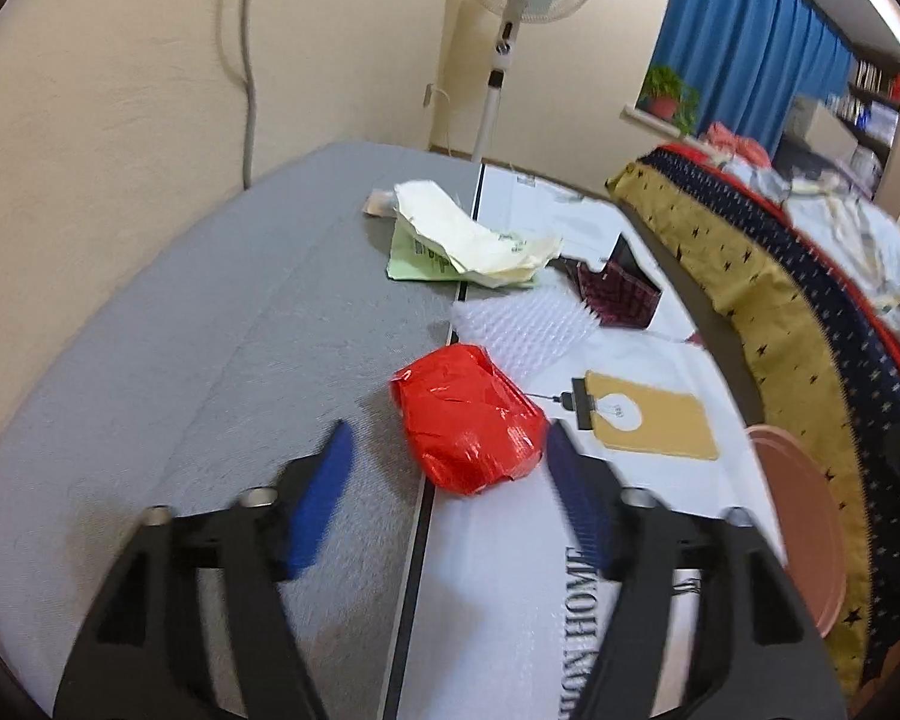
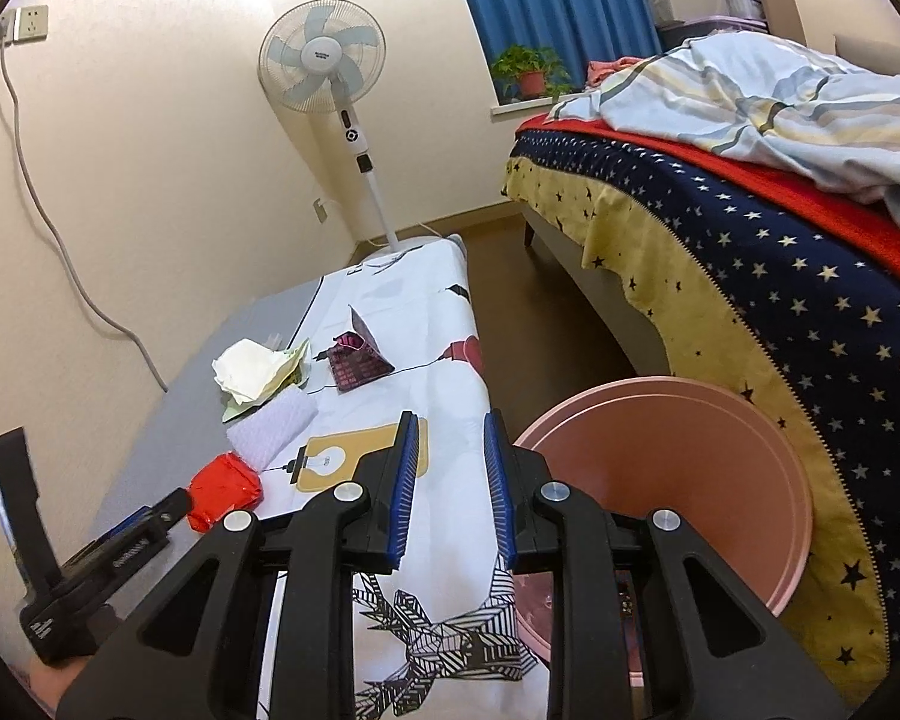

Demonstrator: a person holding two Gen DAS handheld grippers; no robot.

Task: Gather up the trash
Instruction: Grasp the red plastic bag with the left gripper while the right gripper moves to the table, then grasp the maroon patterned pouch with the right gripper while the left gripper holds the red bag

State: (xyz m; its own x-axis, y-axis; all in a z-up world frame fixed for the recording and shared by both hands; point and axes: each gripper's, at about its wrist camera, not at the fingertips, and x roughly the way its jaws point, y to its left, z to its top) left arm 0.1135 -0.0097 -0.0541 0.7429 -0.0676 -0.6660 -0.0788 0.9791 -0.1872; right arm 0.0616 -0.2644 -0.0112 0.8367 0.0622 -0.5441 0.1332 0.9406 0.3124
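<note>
A crumpled red wrapper (image 1: 468, 417) lies on the table at the seam between the grey mat (image 1: 180, 330) and the white printed cloth (image 1: 498, 570). My left gripper (image 1: 447, 438) is open, its blue pads either side of the wrapper's near end, not touching it. Beyond lie a bubble-wrap piece (image 1: 516, 324), crumpled cream and green paper (image 1: 474, 240) and a dark red packet (image 1: 618, 294). My right gripper (image 2: 450, 420) is open and empty above the cloth's right edge, beside a pink bin (image 2: 690, 468). The right wrist view also shows the wrapper (image 2: 225, 489) and the left gripper (image 2: 120, 540).
The pink bin (image 1: 804, 528) stands on the floor between the table and a bed with a starry cover (image 2: 780, 276). A standing fan (image 2: 330, 72) is beyond the table's far end. A cable (image 2: 60, 240) runs down the wall at left.
</note>
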